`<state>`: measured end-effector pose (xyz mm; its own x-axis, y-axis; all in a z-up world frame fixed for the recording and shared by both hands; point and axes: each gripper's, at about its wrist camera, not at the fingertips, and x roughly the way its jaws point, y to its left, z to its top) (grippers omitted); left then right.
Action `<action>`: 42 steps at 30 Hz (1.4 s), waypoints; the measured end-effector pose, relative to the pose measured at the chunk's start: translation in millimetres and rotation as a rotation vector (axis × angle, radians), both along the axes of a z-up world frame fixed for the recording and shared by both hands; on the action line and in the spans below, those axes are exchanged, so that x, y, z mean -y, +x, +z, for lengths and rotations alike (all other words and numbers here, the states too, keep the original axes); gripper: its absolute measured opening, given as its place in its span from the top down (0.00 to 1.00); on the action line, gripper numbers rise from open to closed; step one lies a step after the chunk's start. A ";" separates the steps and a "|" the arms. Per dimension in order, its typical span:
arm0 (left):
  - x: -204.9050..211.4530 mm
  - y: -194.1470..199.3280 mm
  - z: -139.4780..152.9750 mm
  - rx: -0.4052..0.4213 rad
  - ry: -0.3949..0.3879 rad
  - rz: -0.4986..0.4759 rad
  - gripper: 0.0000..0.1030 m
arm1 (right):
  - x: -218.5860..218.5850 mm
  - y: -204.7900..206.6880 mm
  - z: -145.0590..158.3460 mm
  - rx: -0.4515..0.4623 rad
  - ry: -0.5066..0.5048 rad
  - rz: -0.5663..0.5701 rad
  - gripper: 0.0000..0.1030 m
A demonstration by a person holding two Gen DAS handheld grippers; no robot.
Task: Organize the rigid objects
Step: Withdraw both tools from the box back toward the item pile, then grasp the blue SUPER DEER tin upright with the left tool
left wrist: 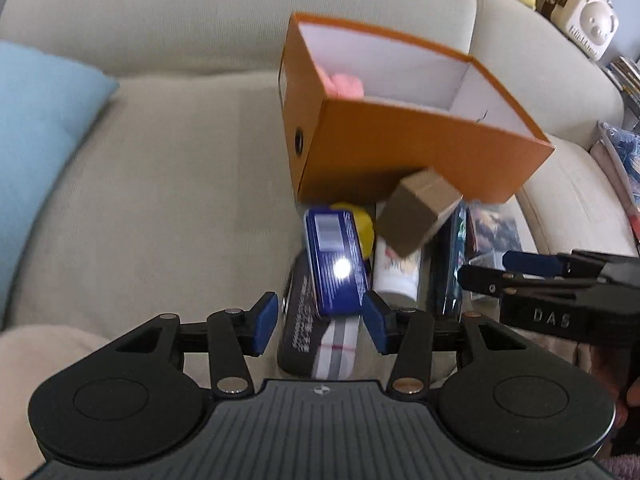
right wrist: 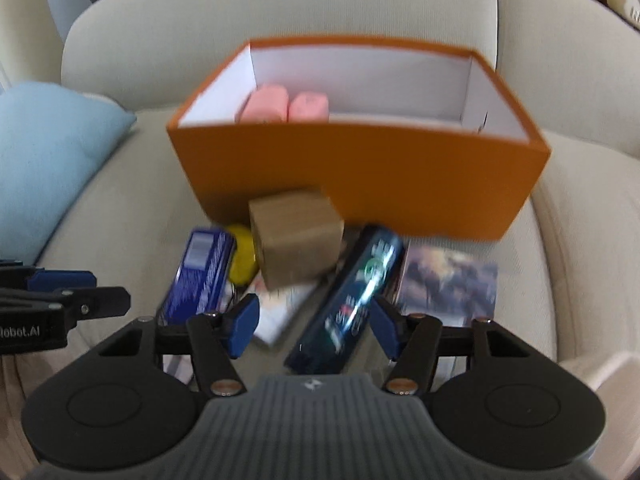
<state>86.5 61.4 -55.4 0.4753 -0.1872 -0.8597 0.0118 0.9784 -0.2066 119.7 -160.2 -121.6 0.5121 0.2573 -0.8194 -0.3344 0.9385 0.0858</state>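
An orange box [left wrist: 400, 152] [right wrist: 360, 176] with a white inside stands on a beige sofa; pink items [right wrist: 284, 106] lie in its left end. In front of it lies a pile: a blue tin [left wrist: 336, 260] [right wrist: 200, 276], a yellow object [right wrist: 242, 260], a brown cardboard cube [left wrist: 416, 212] [right wrist: 298, 240], a white tube [left wrist: 396, 276], a dark blue box [right wrist: 352, 300] and a picture card [right wrist: 448, 280]. My left gripper [left wrist: 320, 320] is open over the blue tin's near end. My right gripper [right wrist: 314, 324] is open around the dark blue box's near end.
A light blue cushion [left wrist: 36, 152] [right wrist: 48, 160] lies at the left of the seat. A black case [left wrist: 298, 320] lies under the blue tin. A white toy bag [left wrist: 580, 12] and magazines [left wrist: 620, 152] sit at the far right. The right gripper shows in the left wrist view [left wrist: 560, 280].
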 end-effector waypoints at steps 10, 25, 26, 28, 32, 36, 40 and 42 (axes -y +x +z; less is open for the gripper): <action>3.3 6.0 -23.5 -0.078 -0.044 0.022 0.46 | 8.2 -3.1 -29.5 -0.102 0.028 0.012 0.54; 17.5 46.4 -38.6 -0.081 -0.018 0.049 0.50 | -15.7 13.2 -19.7 -0.057 0.034 0.093 0.64; 17.7 48.8 -40.7 -0.089 -0.015 0.053 0.52 | -17.4 16.2 -20.1 -0.060 0.038 0.094 0.64; 16.3 52.7 -46.1 -0.107 -0.026 0.058 0.54 | -20.7 20.2 -21.6 -0.066 0.036 0.097 0.64; 13.3 57.3 -50.7 -0.101 -0.066 0.061 0.54 | -23.4 27.7 -26.7 -0.086 0.030 0.087 0.65; 16.0 62.4 -53.7 -0.100 -0.072 0.058 0.54 | -22.9 34.5 -31.6 -0.110 0.028 0.076 0.65; 16.8 62.8 -50.6 -0.100 -0.072 0.060 0.64 | -25.7 35.7 -33.5 -0.111 0.020 0.081 0.65; 16.4 61.6 -46.1 -0.089 -0.092 0.049 0.76 | -26.1 35.9 -33.3 -0.109 0.019 0.083 0.65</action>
